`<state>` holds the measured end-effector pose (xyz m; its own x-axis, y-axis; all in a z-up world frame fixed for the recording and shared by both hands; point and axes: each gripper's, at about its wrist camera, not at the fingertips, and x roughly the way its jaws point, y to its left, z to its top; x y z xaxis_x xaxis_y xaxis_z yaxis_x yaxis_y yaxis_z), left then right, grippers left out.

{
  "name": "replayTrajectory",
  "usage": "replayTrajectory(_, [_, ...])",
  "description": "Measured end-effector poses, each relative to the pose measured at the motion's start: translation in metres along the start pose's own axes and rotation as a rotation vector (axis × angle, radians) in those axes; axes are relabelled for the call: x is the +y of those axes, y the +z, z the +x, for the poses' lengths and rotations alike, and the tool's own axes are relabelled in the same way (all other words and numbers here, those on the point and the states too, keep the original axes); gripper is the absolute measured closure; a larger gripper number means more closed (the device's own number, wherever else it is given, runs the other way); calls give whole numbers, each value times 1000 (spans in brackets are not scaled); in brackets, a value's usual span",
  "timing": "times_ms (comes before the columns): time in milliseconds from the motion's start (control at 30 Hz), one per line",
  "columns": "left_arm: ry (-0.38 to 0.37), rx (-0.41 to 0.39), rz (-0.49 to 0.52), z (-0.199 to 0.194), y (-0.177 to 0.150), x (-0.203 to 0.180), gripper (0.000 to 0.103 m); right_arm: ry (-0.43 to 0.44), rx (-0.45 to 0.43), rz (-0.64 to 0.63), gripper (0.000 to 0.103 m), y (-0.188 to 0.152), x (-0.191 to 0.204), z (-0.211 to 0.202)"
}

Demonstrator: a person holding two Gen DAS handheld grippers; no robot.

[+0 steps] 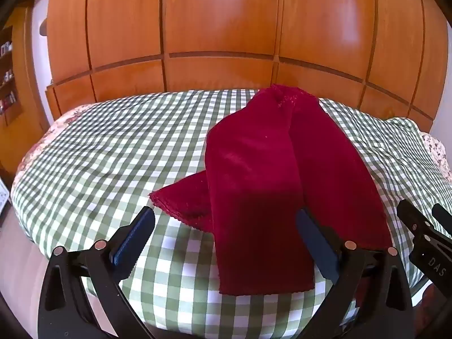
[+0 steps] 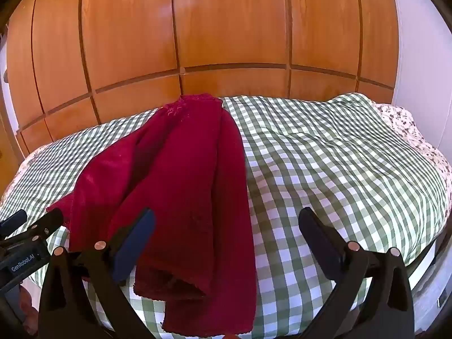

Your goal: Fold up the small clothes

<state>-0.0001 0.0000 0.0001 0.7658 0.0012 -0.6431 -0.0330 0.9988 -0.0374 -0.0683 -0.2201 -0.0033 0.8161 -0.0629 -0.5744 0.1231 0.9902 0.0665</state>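
A dark red garment (image 1: 254, 175) lies lengthwise on a green-and-white checked bedspread (image 1: 113, 147), folded over itself with one corner sticking out to the left. My left gripper (image 1: 226, 220) is open above its near end, holding nothing. In the right wrist view the red garment (image 2: 183, 186) lies left of centre. My right gripper (image 2: 226, 220) is open and empty over the garment's right edge and the bedspread (image 2: 339, 163). The right gripper's tip (image 1: 423, 231) shows at the right of the left wrist view. The left gripper's tip (image 2: 31, 226) shows at the left of the right wrist view.
A wooden panelled wardrobe (image 1: 226, 28) stands right behind the bed. A flowered sheet edge (image 2: 401, 124) shows at the bed's far right corner. A shelf with small items (image 1: 7, 84) is at the far left.
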Motion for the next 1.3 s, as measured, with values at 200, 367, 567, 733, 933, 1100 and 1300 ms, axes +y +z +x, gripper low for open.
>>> replayTrajectory(200, [14, 1, 16, 0, 0, -1, 4, -1, 5, 5, 2, 1, 0, -2])
replayTrajectory(367, [11, 4, 14, 0, 0, -1, 4, -1, 12, 1, 2, -2, 2, 0])
replayTrajectory(567, [13, 5, 12, 5, -9, -11, 4, 0, 19, 0, 2, -4, 1, 4])
replayTrajectory(733, [13, 9, 10, 6, -14, -12, 4, 1, 25, 0, 2, -3, 0, 6])
replayTrajectory(933, [4, 20, 9, 6, -10, -5, 4, 2, 33, 3, 2, -3, -1, 6])
replayTrajectory(1100, [3, 24, 9, 6, -10, -3, 4, 1, 34, 4, 2, -3, -2, 7])
replayTrajectory(1300, [5, 25, 11, 5, -12, -3, 4, 4, 38, 3, 2, -3, -2, 8])
